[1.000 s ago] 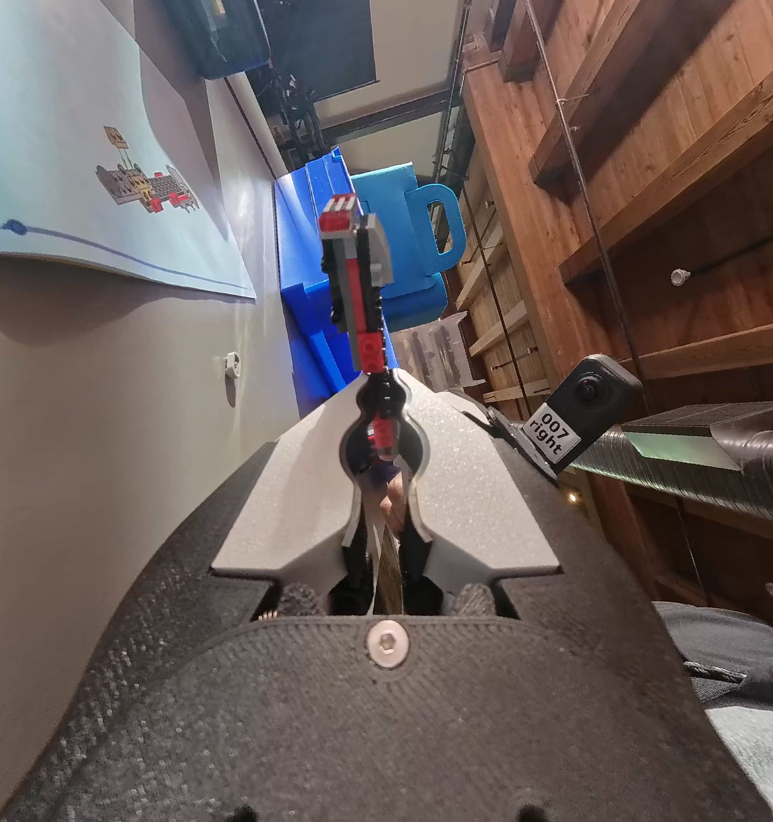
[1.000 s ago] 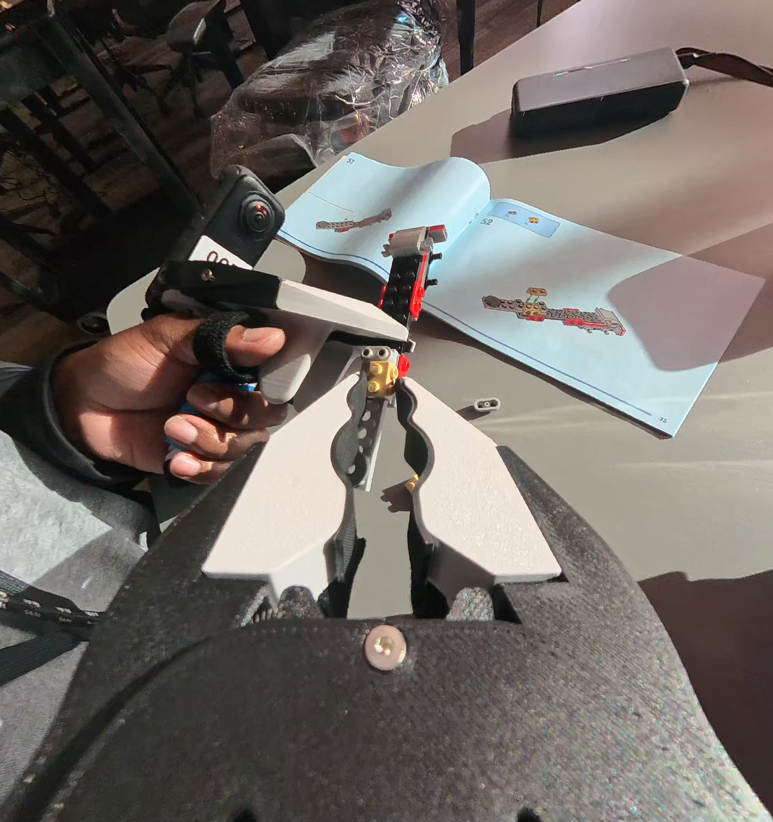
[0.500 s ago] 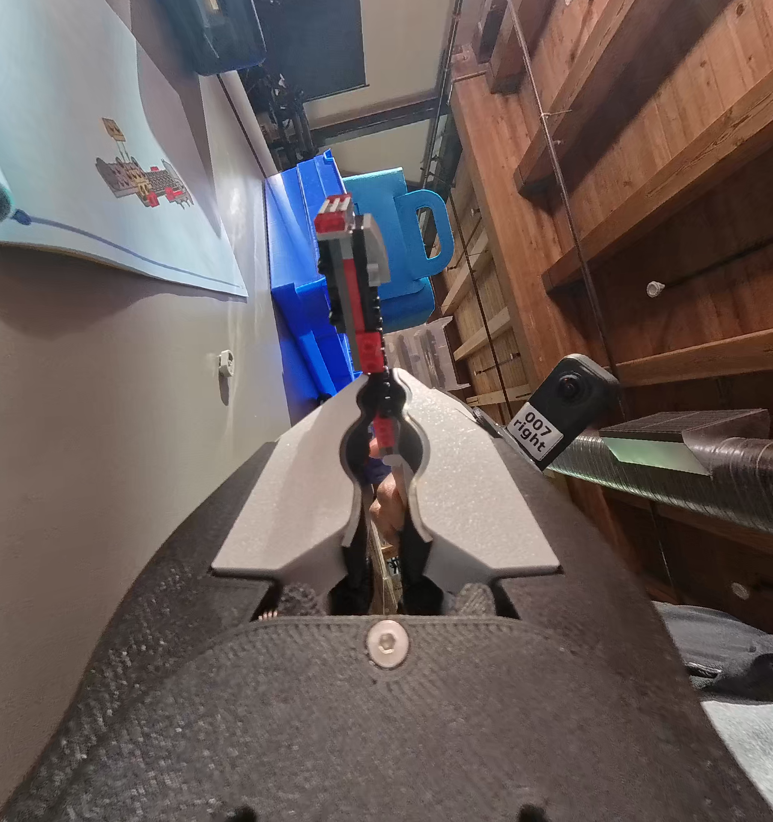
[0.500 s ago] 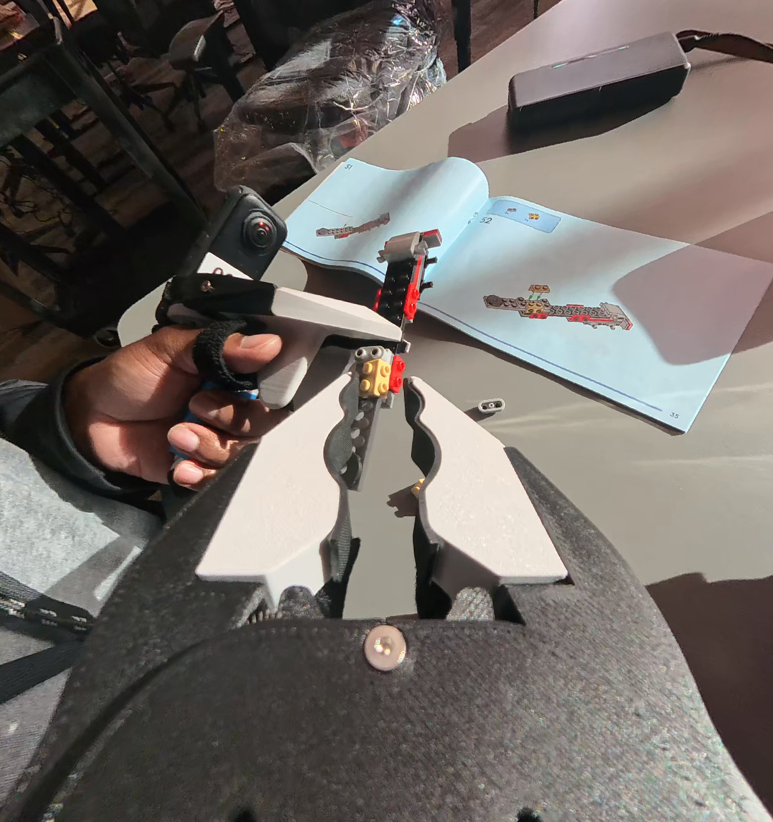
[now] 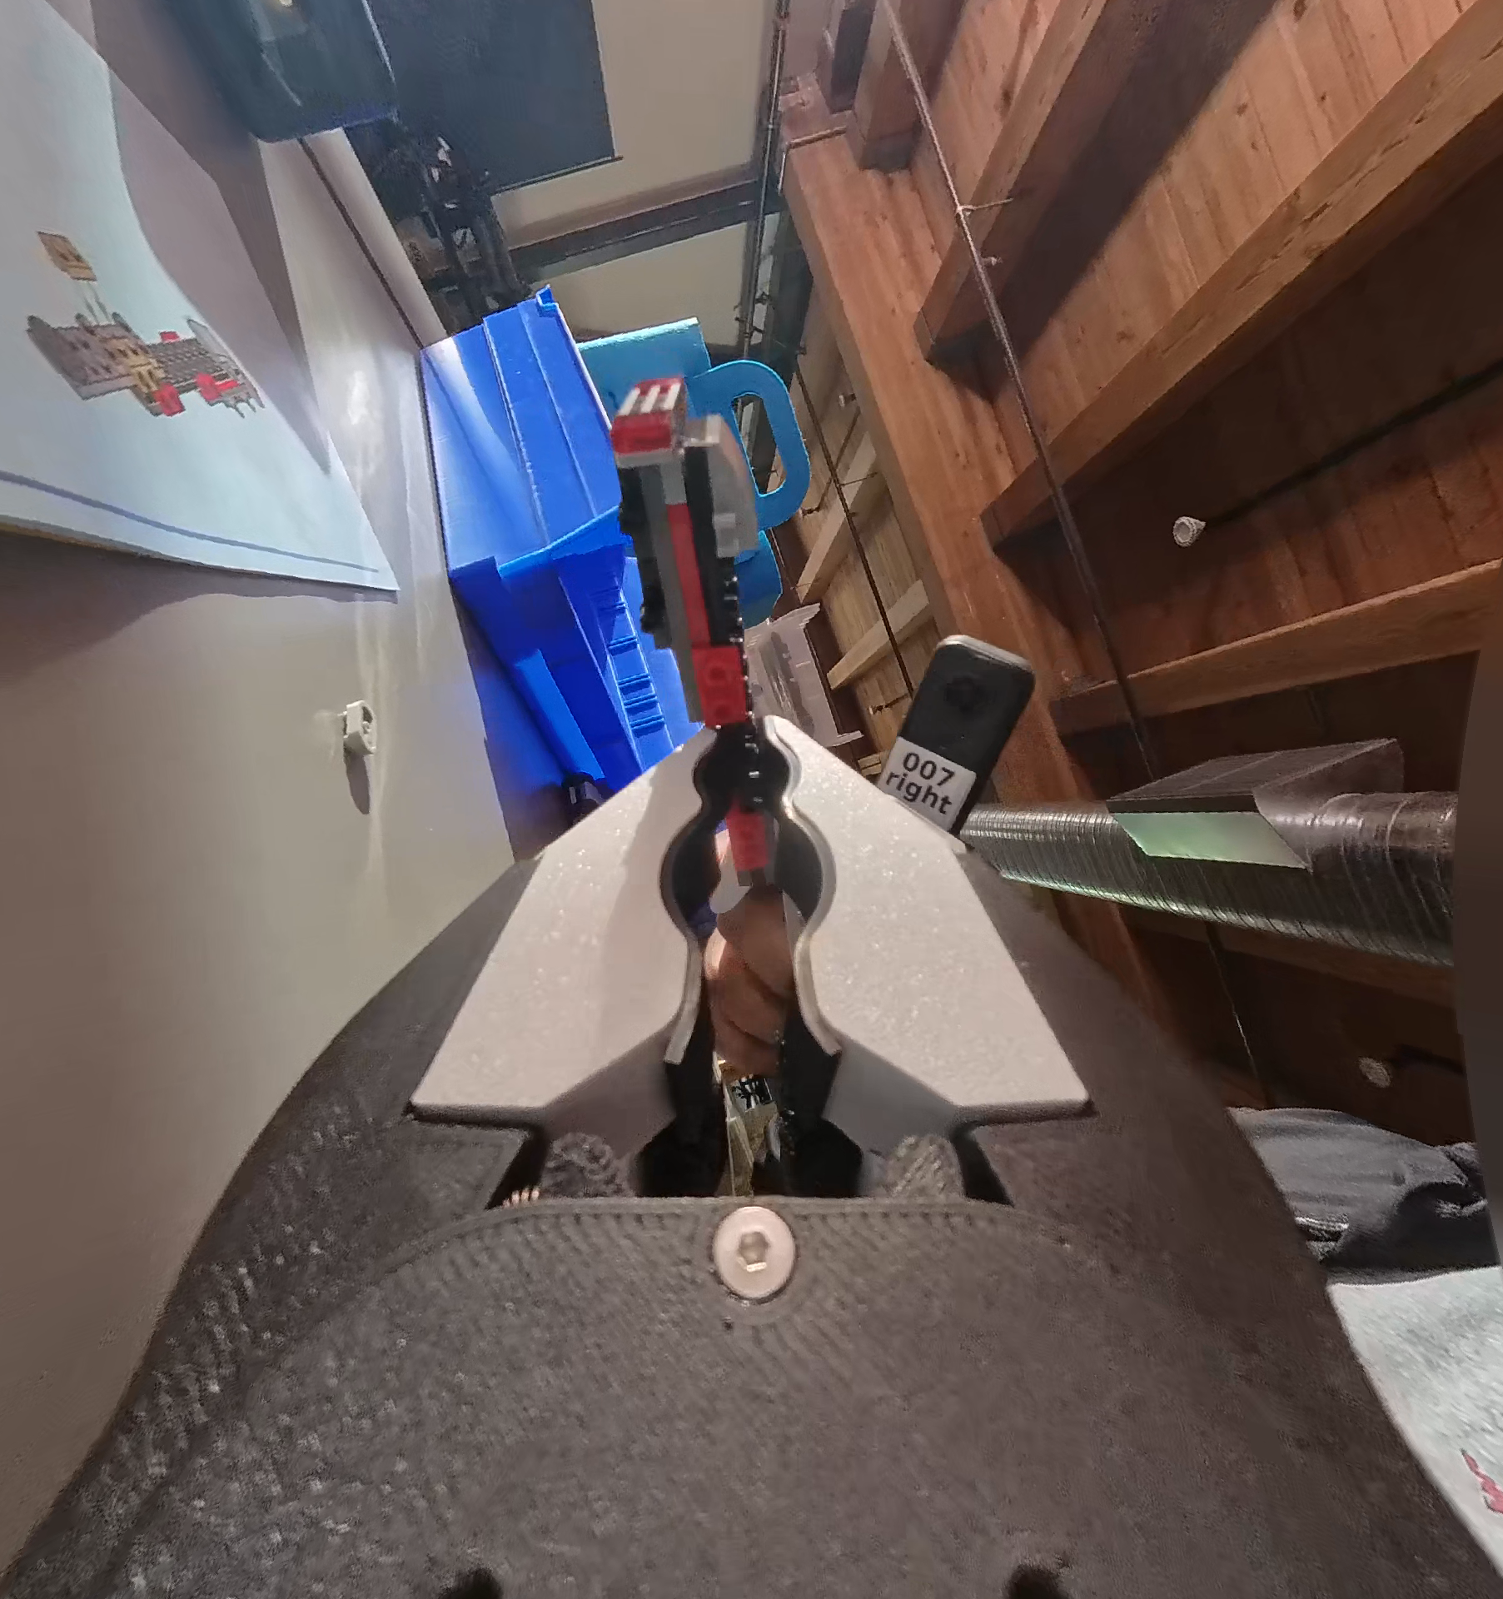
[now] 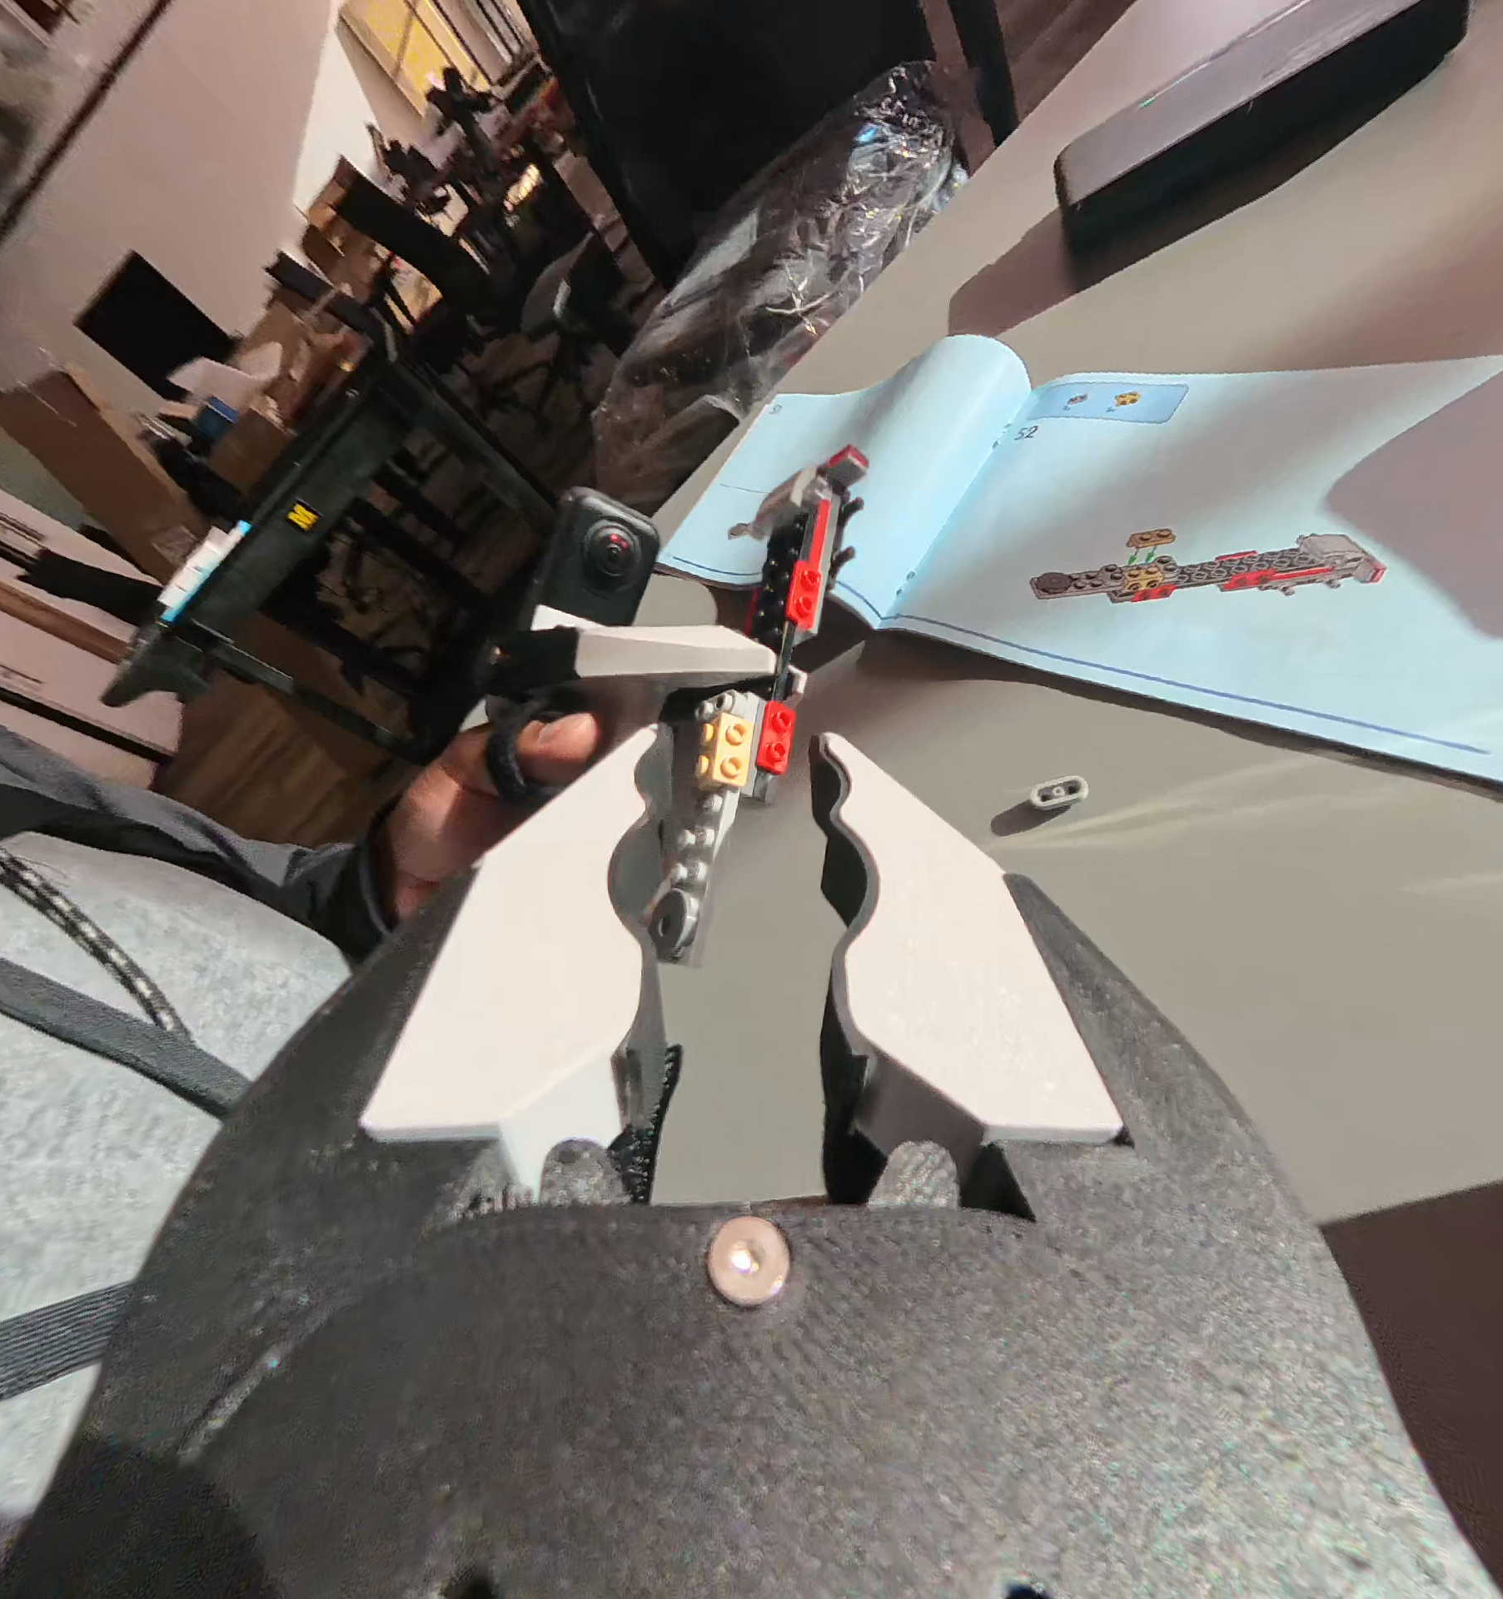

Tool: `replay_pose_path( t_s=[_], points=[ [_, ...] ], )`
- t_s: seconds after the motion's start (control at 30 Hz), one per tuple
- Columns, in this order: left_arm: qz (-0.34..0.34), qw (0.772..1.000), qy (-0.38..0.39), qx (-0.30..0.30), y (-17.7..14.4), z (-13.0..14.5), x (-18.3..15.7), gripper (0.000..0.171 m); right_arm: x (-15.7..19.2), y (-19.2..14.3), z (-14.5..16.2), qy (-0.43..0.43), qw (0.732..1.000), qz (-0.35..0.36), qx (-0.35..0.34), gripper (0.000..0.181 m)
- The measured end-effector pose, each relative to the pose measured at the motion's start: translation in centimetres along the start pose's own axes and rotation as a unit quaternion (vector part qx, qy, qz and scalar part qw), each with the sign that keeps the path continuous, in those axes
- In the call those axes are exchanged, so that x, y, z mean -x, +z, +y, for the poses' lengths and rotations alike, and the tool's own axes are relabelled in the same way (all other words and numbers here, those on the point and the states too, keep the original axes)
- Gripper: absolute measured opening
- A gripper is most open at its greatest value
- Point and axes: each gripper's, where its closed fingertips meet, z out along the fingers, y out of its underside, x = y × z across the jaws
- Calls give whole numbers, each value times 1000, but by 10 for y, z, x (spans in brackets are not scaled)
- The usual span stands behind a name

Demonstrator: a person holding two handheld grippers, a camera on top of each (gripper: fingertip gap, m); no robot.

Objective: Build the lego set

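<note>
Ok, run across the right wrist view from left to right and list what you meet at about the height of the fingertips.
The person's hand on the left gripper, then the lego assembly it clamps, the open right gripper around its lower end, the small grey piece on the table, the open instruction booklet.

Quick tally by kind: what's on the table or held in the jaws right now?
Lego assembly, held in the left gripper: 1
Loose grey Lego piece on the table: 1
Open instruction booklet: 1
Black box: 1
Blue bins: 2
Total: 6
</note>
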Motion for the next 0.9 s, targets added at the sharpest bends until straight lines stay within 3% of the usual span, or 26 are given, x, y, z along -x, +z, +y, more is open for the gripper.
replay_pose_path(
  t_s=[0.27,0.47,0.9],
  points=[
    [18,999,31,17,4,6,-9,5,5,-2,2,59,997,-56,-1,35],
    [42,998,51,22,6,7,-18,5,12,-4,2,68,994,-85,-5,23],
    [106,988,107,17,6,8,-40,6,25,-11,-6,56,990,-124,-38,21]
  ],
)
